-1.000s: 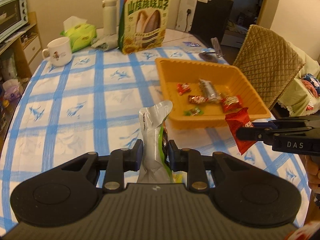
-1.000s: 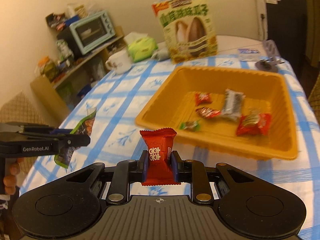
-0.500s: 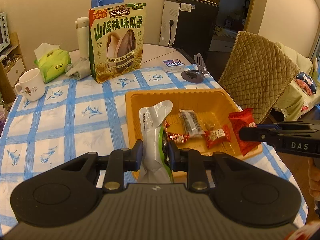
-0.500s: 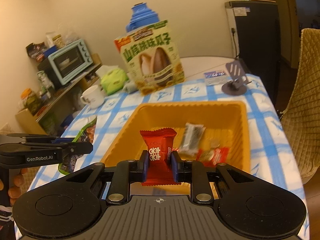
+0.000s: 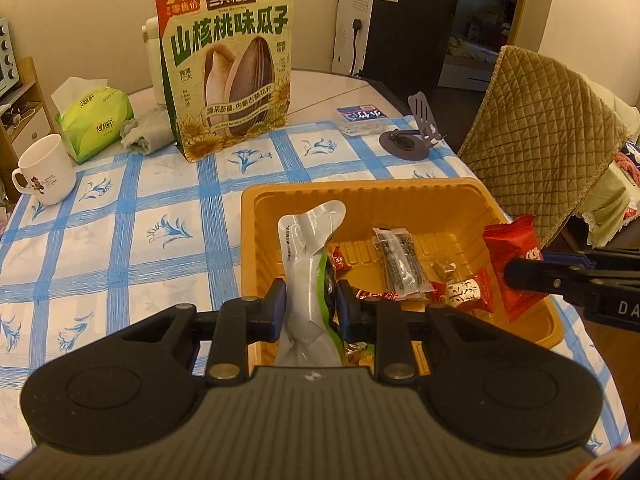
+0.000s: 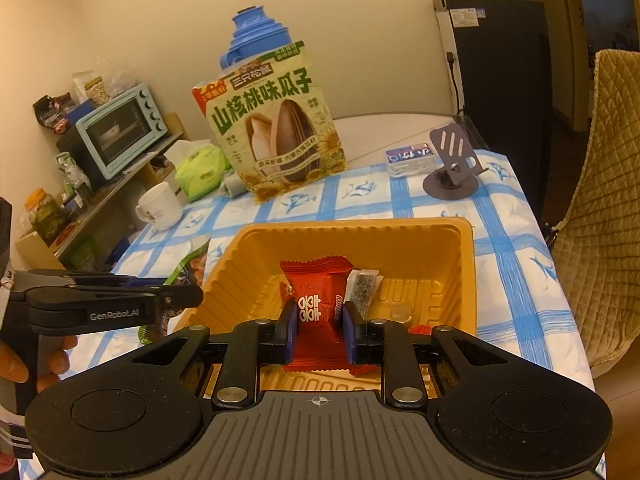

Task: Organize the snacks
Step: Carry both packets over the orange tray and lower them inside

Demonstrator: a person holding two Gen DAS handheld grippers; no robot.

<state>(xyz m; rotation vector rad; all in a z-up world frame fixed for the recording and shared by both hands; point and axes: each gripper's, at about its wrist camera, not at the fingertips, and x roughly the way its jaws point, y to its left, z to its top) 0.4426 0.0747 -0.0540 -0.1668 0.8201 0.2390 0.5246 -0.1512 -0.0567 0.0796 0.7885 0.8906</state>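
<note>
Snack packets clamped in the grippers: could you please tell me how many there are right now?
2. The left gripper clamps a white-and-green pouch; the right gripper clamps a red packet. Both are near the orange tray; none seems hidden.

mug (image 5: 44, 176) left on checked cloth | tissue pack (image 5: 94, 122) behind it | phone stand (image 5: 412, 136) far right

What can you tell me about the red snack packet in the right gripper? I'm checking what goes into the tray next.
The red snack packet is a small glossy foil-like wrapper with crimped, serrated ends and white characters on its front. It stands upright, pinched at its middle by the shut right gripper, whose blue pads press both sides. It is held above the orange plastic tray, not resting in it. In the left wrist view it hangs over the tray's right edge.
</note>
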